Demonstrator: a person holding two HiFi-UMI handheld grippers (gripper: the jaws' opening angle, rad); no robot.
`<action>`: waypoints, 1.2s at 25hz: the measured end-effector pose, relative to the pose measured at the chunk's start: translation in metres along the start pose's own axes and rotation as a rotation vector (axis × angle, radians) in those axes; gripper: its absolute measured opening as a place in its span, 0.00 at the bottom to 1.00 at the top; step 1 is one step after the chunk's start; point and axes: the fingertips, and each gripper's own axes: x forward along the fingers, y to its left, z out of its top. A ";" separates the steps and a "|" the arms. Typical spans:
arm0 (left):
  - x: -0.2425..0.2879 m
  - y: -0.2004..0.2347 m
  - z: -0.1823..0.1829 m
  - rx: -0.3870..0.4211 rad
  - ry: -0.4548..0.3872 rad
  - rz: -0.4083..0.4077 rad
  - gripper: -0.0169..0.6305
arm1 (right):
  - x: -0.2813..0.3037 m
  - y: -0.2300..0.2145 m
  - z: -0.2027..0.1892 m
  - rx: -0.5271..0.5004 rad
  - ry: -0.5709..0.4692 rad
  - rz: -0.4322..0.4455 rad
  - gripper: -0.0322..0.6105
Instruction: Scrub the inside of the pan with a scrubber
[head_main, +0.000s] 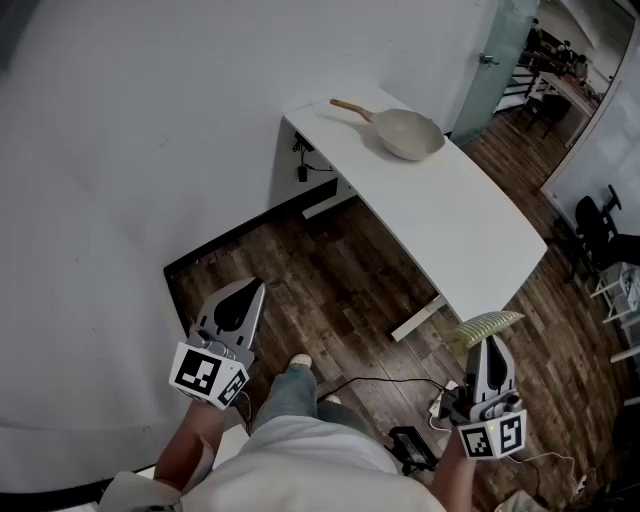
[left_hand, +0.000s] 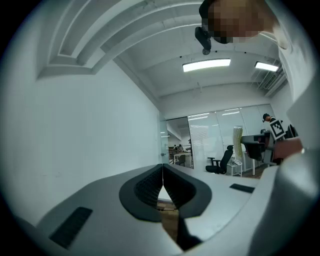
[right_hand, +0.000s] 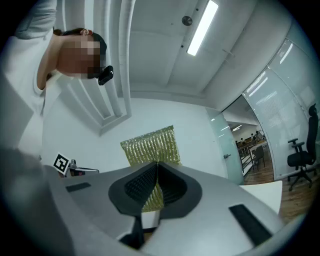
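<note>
A beige pan (head_main: 409, 133) with a wooden handle (head_main: 349, 107) rests on the far end of a white table (head_main: 470, 235), well away from both grippers. My right gripper (head_main: 491, 343) is low at the right, off the table's near end, shut on a yellow-green scrubber (head_main: 486, 325). In the right gripper view the scrubber (right_hand: 150, 146) stands up from the closed jaws as a ribbed golden sheet. My left gripper (head_main: 245, 293) hangs over the floor at the lower left, shut with nothing in it; the left gripper view shows its fingertips (left_hand: 162, 170) pressed together.
Dark wood floor (head_main: 330, 290) lies between me and the table. Cables and a power strip (head_main: 440, 400) sit on the floor by my feet. A white wall (head_main: 130, 150) fills the left. Black office chairs (head_main: 598, 225) and a glass door (head_main: 500, 60) stand at the right.
</note>
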 end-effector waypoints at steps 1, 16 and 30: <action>-0.001 -0.001 0.001 -0.001 0.001 0.000 0.05 | -0.001 0.000 0.001 0.001 0.001 -0.001 0.09; 0.004 -0.016 0.002 0.010 0.008 0.000 0.05 | -0.012 -0.009 0.005 0.048 -0.015 0.024 0.09; 0.022 0.014 0.000 0.013 0.011 0.022 0.05 | 0.022 -0.012 0.001 0.053 -0.018 0.047 0.09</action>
